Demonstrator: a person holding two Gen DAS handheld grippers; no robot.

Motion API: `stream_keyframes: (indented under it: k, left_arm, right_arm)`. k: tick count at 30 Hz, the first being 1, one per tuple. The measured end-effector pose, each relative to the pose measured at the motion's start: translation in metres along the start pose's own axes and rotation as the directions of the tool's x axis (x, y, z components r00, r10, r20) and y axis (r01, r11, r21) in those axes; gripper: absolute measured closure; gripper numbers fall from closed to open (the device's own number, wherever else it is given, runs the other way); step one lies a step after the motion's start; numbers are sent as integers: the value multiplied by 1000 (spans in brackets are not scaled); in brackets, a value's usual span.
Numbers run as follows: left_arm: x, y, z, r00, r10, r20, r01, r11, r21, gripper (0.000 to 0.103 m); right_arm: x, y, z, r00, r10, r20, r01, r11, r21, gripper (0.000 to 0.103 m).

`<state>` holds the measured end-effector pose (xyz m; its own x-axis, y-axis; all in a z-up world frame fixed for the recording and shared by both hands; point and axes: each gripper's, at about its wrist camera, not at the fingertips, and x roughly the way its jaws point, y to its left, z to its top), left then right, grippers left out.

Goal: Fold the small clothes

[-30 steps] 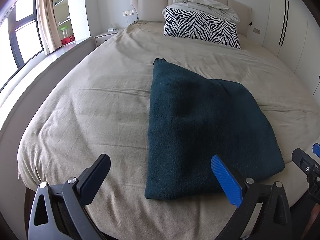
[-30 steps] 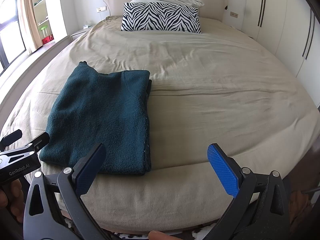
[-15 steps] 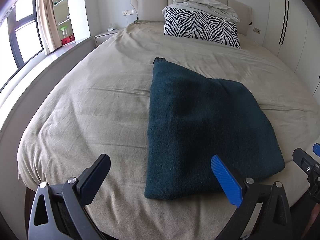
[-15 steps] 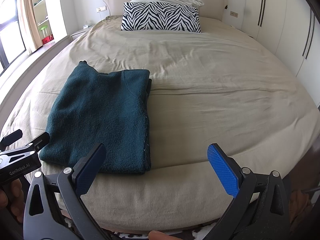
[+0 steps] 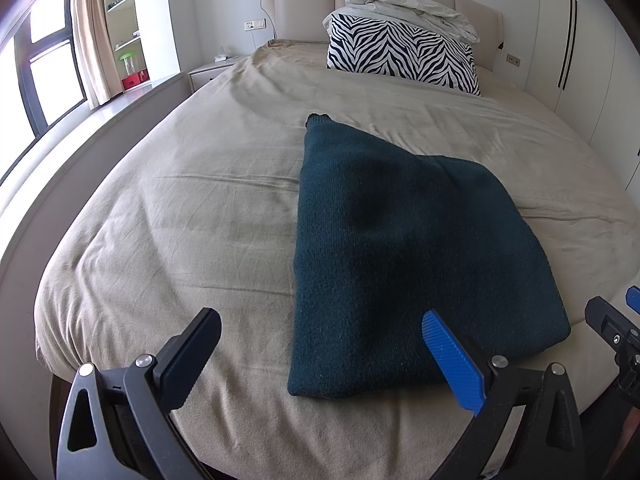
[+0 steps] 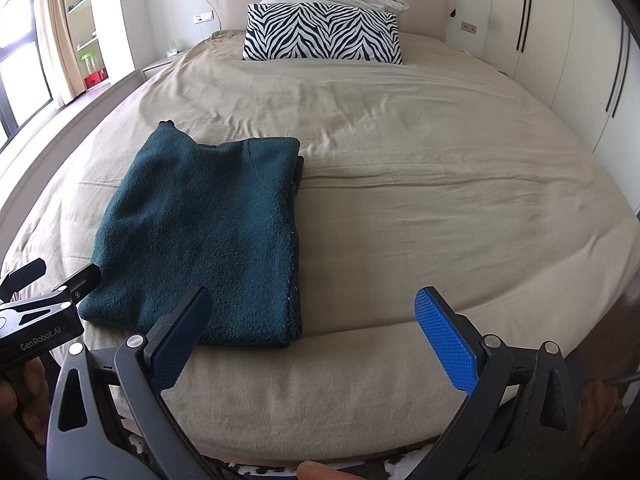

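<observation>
I hold both claws, left claw (image 5: pixel 320 360) and right claw (image 6: pixel 314 336), spread wide and empty at the bed (image 6: pixel 400 200) edge, the folded teal sweater (image 5: pixel 400 248) just ahead of the left, seemingly finished.

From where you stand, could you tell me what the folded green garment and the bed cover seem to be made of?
The dark teal garment looks like a thick knit or fleece, matte: its surface is nubbly and fuzzy with soft, rounded folded edges. The beige bed cover looks like thin woven cotton or a blend, matte, with fine, sharp creases. Neither fibre is certain.
</observation>
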<state>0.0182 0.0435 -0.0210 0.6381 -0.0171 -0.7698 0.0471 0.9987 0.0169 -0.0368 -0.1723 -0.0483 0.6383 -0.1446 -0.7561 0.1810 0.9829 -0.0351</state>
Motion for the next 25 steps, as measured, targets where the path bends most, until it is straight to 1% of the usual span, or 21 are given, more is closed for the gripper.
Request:
stream_keyframes:
  k: [19, 25]
  left_arm:
    - [6, 2, -1, 1000, -5, -14, 5, 1000, 3, 0]
    - [5, 3, -2, 1000, -8, -8, 8, 1000, 8, 0]
  right_arm:
    - [0, 0, -4, 1000, 0, -6, 0, 1000, 0, 0]
    - [1, -1, -4, 1000, 0, -7, 0, 1000, 0, 0]
